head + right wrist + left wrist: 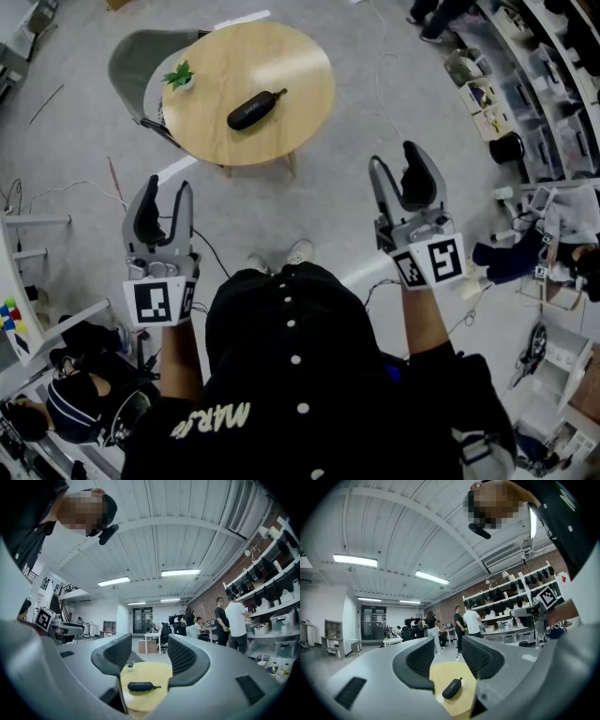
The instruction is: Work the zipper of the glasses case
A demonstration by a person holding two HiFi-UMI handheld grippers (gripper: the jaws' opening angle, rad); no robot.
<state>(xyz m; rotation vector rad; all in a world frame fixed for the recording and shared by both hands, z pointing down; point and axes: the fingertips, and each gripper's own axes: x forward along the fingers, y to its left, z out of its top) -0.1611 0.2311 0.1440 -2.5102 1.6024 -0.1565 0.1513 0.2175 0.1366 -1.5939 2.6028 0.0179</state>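
A black oblong glasses case (pixel 255 110) lies near the middle of a round wooden table (pixel 300 56), its zipper pull pointing right. The case (pixel 452 688) also shows far off between the jaws in the left gripper view, and again as the case (pixel 140 686) in the right gripper view. My left gripper (pixel 165 202) is held up well short of the table, open and empty. My right gripper (pixel 401 176) is also open and empty, at about the same distance. Both point level toward the table.
A small potted plant (pixel 179 76) stands at the table's left edge, with a grey chair (pixel 131 66) behind it. Cables run over the grey floor. Shelves (pixel 553 84) line the right side. Several people (pixel 236 620) stand by desks farther off.
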